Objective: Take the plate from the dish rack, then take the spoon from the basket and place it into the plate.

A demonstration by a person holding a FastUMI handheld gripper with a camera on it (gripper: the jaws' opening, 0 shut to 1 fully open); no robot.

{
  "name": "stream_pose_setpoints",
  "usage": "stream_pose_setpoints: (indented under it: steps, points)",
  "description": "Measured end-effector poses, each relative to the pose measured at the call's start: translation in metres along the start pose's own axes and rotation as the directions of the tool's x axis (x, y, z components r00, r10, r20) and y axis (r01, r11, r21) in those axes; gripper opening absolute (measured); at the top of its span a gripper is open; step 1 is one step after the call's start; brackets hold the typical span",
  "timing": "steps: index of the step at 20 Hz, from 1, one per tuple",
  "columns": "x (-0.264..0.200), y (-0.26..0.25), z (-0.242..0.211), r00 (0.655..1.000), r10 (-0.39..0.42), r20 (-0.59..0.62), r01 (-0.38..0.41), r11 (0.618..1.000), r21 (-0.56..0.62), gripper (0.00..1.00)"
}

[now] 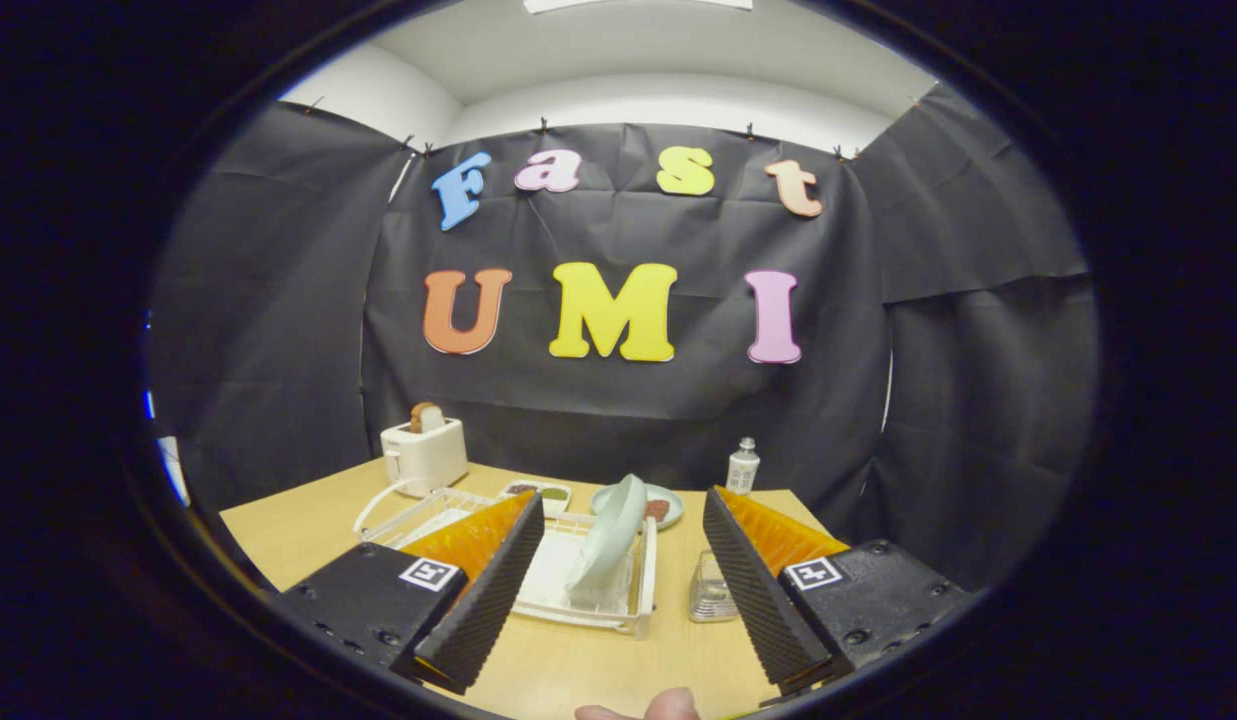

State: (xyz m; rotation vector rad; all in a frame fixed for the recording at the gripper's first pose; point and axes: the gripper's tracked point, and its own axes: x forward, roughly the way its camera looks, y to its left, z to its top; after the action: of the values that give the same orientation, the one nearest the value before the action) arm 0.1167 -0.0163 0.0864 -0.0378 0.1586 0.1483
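1. A pale green round plate stands on edge in a clear plastic dish rack, leaning slightly, ahead of the gripper and framed between its two widely spread fingers, which touch nothing.
2. The dish rack sits flat on the light wooden table, just beyond the fingertips.
3. A small clear basket sits just beside the rack; its contents cannot be made out.

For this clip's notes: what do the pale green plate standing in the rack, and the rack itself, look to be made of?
The pale green plate looks like glazed ceramic or melamine: opaque, smooth, soft sheen; which one is unclear. The clear dish rack looks like transparent hard plastic with a white liner, since the table shows through its walls. The open gripper has its fingers on either side of the rack, touching nothing.
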Motion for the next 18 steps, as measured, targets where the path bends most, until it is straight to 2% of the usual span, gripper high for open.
stream_pose_setpoints:
  steps: [5,8,10,13,15,18]
  points:
    - [0.058,-0.009,0.039,0.992,0.009,-0.129,-0.008,1.000,0.010,1.00]
    - [0.098,-0.001,0.042,0.964,0.052,-0.262,-0.044,0.998,0.039,1.00]
    - [0.124,0.006,0.035,0.929,0.085,-0.359,-0.064,0.995,0.071,1.00]
    - [0.152,0.010,0.004,0.850,0.098,-0.518,-0.077,0.995,0.062,1.00]
    - [0.168,0.011,-0.011,0.806,0.096,-0.584,-0.061,0.995,0.079,1.00]
    - [0.198,-0.004,-0.034,0.765,0.042,-0.643,0.014,0.997,0.081,1.00]
